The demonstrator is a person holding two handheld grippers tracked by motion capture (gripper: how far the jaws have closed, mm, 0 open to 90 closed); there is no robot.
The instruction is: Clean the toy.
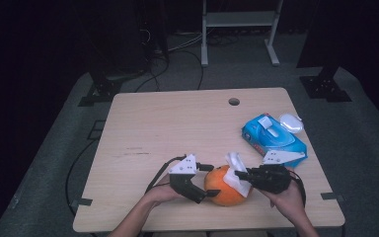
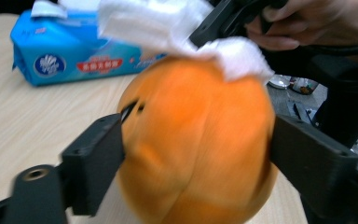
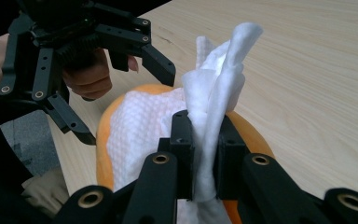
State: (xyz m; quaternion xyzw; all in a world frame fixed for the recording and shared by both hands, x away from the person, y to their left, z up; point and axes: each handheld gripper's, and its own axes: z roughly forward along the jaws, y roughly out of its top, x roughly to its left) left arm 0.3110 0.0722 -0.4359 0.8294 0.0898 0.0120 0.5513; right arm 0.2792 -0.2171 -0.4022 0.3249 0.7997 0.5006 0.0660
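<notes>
- Step in hand, as I read it: wiping the orange pumpkin-like fruit (image 1: 225,186) with a white wet wipe (image 1: 238,174). The fruit sits on the desk (image 1: 177,128) near its front edge, between the two hands.
- Right gripper (image 3: 204,154): jaws nearly closed, clamped on a bunched fold of the wipe. The rest of the sheet drapes over the top of the fruit and a loose tail sticks up past the jaws.
- Left gripper (image 2: 191,154): jaws wide, one on each flank of the fruit. In the left gripper view both look to be touching or nearly touching the skin; the frame is blurred, so I can't tell whether it really bears on it. In the right gripper view its jaws look spread around the far side.
- To do this well: brace the fruit firmly with the left before dragging the wipe. It's round, so it will likely roll otherwise.
- Keep the right grip low on the wipe so the flat part stays pressed on the skin, not just the bunched edge.
- Short strokes from the crown down, then turn the fruit for the next patch.
- Blue wipe pack (image 1: 273,138) is well off to the right; its white lid (image 1: 291,122) lies just behind it. Keep the right elbow clear of both.
</notes>
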